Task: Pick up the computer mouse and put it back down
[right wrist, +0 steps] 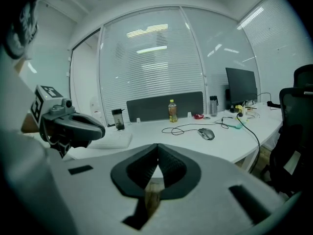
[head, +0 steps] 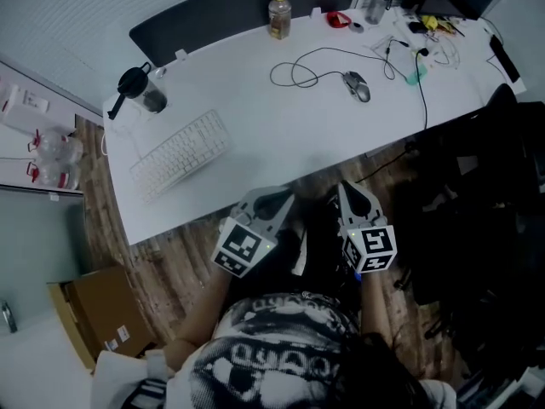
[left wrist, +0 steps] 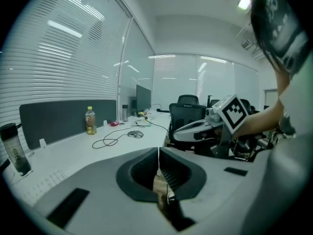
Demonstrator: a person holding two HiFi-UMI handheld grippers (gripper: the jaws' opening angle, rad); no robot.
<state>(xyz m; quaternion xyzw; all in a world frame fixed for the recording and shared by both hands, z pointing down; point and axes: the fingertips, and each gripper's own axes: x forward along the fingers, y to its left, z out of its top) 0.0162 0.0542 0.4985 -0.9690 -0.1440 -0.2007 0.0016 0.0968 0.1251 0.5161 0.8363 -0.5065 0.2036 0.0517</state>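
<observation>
The grey computer mouse lies on the white desk, right of centre, with its black cable looped to its left. It also shows small and far off in the left gripper view and in the right gripper view. Both grippers are held close to the person's body, short of the desk's front edge and over the wooden floor. My left gripper has its jaws together with nothing between them. My right gripper is likewise shut and empty. Neither gripper touches the mouse.
On the desk are a white keyboard at the left, a black shaker cup, a yellow-capped bottle, a metal tumbler and cable clutter at the back right. A black office chair stands at the right. A cardboard box sits on the floor.
</observation>
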